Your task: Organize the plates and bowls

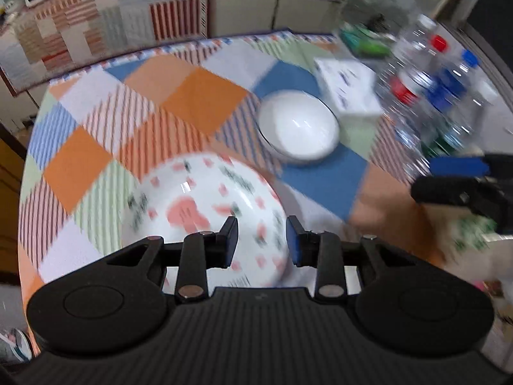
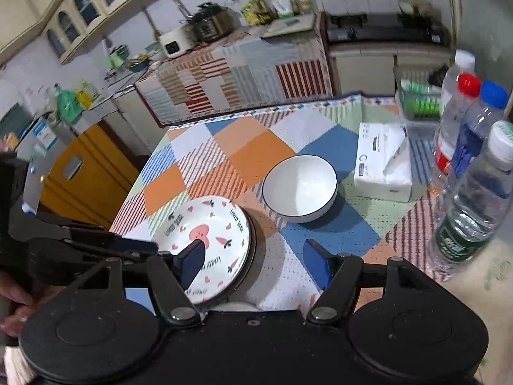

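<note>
A white plate with pink radish prints [image 1: 205, 205] [image 2: 205, 240] lies on the checked tablecloth [image 1: 192, 96] near the front left. A plain white bowl with a dark rim [image 1: 298, 126] [image 2: 299, 187] stands upright behind it to the right. My left gripper [image 1: 262, 240] is open and empty, just above the plate's near right edge. My right gripper [image 2: 256, 266] is open and empty, held above the cloth, its left finger over the plate. The left gripper also shows at the left of the right wrist view [image 2: 105, 243]. The right gripper's fingers [image 1: 455, 176] show at the right of the left wrist view.
A white tissue box [image 1: 349, 89] [image 2: 384, 166] sits right of the bowl. Several water bottles [image 1: 429, 73] [image 2: 474, 160] stand at the table's right side. A clear tray with green items [image 2: 416, 102] is behind them. A yellow chair [image 2: 83, 176] stands left of the table.
</note>
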The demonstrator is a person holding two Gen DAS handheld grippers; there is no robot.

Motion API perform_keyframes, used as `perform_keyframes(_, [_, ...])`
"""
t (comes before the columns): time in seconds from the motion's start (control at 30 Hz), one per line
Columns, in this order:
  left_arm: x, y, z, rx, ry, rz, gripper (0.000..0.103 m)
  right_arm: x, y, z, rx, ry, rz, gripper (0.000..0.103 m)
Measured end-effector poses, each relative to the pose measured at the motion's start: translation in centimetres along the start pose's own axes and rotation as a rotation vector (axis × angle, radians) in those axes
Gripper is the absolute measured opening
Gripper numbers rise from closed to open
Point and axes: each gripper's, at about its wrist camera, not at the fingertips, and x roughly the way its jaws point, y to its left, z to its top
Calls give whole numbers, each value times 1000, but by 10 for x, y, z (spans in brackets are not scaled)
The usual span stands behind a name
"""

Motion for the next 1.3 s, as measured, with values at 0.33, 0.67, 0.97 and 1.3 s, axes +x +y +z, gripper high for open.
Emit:
perform_keyframes(0.33, [78, 10, 48, 56, -88, -31, 51, 88, -45, 39, 188, 59, -51, 72])
perform_keyframes(0.67, [136, 18, 64, -35, -117, -42, 51, 155, -90, 35, 331, 54, -109, 63])
perform_keyframes(0.97, [163, 16, 69, -52, -86, -50, 33, 186, -105, 34, 337, 38, -137, 47])
perform_keyframes(1.3, [165, -2, 66, -47, -34, -39, 12, 200, -110, 29, 370, 48, -105, 19])
